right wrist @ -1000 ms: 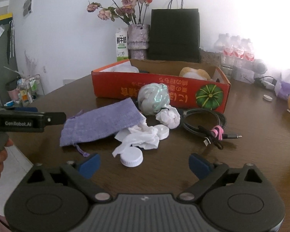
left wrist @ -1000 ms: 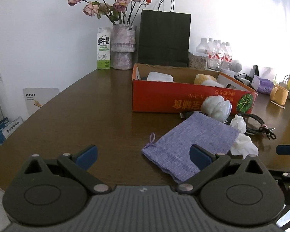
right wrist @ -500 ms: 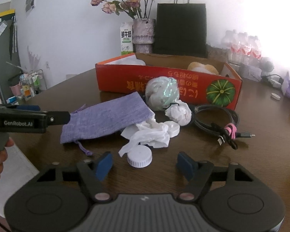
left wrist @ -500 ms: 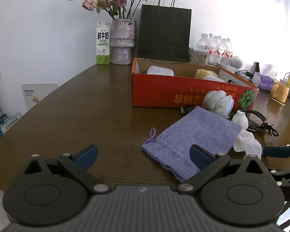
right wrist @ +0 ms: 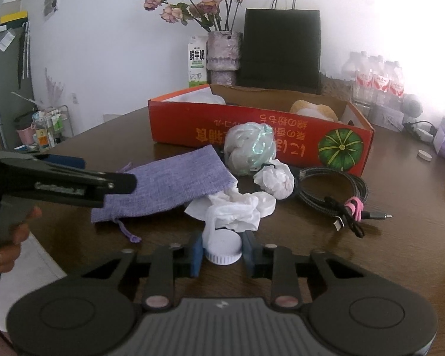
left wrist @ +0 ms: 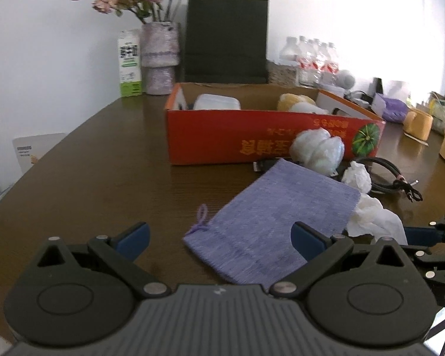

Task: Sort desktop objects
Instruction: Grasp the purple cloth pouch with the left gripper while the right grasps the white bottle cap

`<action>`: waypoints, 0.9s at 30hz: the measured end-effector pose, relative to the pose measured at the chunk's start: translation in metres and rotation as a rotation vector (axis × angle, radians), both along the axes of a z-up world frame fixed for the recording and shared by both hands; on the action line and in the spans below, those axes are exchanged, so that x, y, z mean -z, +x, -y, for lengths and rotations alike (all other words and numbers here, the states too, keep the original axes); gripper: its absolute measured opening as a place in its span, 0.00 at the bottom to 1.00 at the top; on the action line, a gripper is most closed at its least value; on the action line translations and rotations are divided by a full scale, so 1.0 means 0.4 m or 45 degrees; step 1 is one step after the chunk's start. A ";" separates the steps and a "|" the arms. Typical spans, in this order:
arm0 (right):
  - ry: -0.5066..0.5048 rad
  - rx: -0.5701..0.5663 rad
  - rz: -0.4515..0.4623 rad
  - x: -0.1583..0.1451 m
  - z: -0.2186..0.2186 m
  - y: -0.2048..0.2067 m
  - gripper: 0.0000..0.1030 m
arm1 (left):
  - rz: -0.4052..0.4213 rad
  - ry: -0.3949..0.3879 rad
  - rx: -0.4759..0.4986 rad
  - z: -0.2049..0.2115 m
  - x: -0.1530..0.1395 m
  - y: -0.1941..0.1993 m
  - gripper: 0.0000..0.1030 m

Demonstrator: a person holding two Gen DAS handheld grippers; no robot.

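My right gripper [right wrist: 222, 250] is shut on a white bottle cap [right wrist: 222, 247] that rests on the brown table. Crumpled white tissue [right wrist: 234, 210] lies just beyond the cap and drapes onto it. A purple drawstring pouch [right wrist: 166, 188] lies to the left; it also shows in the left wrist view [left wrist: 276, 225]. My left gripper [left wrist: 219, 238] is open and empty, hovering over the pouch's near end; it shows from the side in the right wrist view [right wrist: 74, 182]. An orange cardboard box [right wrist: 261, 130] holding a few items stands behind.
A plastic-wrapped ball [right wrist: 250, 148], a tissue ball [right wrist: 276, 179] and a coiled black cable [right wrist: 335, 190] lie before the box. A vase of roses [right wrist: 222, 50], milk carton [right wrist: 197, 60], black paper bag [right wrist: 281, 50] and water bottles [right wrist: 376, 77] line the back.
My right gripper moved forward and closed its fingers around the white bottle cap. My left gripper drifted slightly closer over the pouch and stayed open.
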State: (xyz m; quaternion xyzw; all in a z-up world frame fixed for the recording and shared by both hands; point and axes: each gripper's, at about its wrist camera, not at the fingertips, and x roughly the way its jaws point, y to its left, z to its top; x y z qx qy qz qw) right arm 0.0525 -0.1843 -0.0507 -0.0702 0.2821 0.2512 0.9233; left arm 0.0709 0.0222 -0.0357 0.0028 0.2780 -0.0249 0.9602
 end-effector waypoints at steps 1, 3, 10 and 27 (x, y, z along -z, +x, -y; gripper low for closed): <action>0.003 0.000 0.001 0.000 0.001 0.000 0.26 | -0.004 0.001 0.008 0.004 0.002 0.005 1.00; 0.005 0.002 0.002 0.001 0.002 0.001 0.26 | -0.019 0.006 0.030 0.011 0.009 0.017 1.00; 0.010 0.010 0.005 0.001 0.008 0.002 0.26 | -0.046 0.014 0.045 0.016 0.036 0.028 1.00; 0.018 0.010 -0.002 -0.001 0.009 0.002 0.26 | 0.011 -0.039 0.116 0.049 0.017 -0.018 0.11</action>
